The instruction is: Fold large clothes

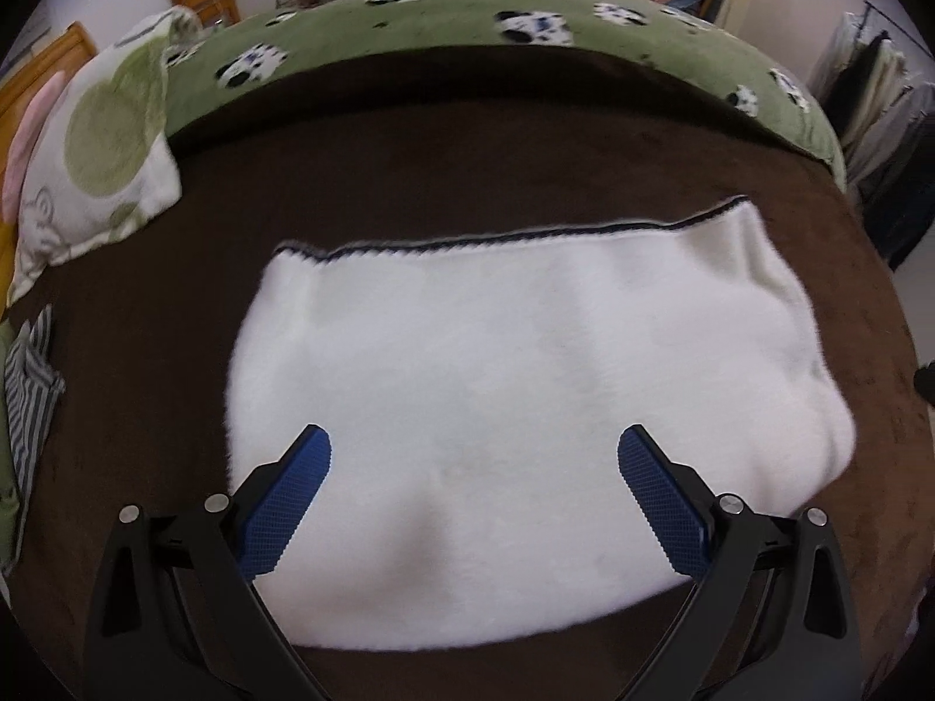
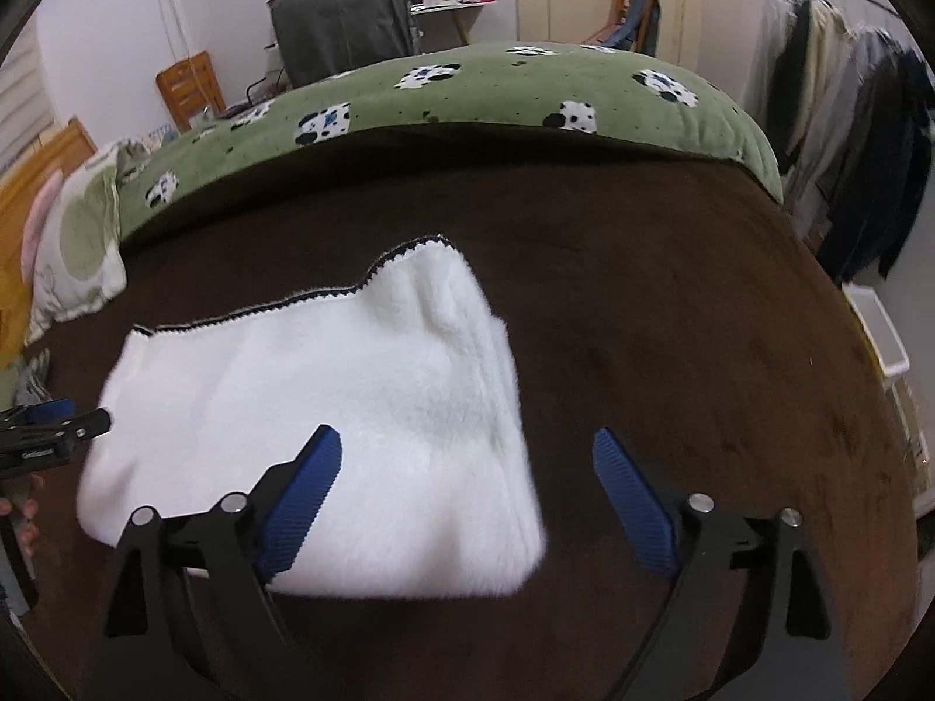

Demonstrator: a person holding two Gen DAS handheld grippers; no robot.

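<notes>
1. Blue-padded left gripper on black arms fills the bottom of the left wrist view, jaws spread wide and released, nothing between the pads.
2. Matching right gripper sits at the bottom of the right wrist view, likewise splayed apart and empty.
3. Folded white fleece garment with dark scalloped trim lies flat at the centre of the left wrist view, beyond both fingertips; in the right wrist view it spreads across the lower left.
4. Dark brown plush blanket lies under the garment and runs to the right edge.
5. Green bedspread with black-and-white panda patches arcs across the top.
6. White pillow with green circles rests at the left edge.
7. Clothes rack of hanging coats stands at the upper right.
</notes>
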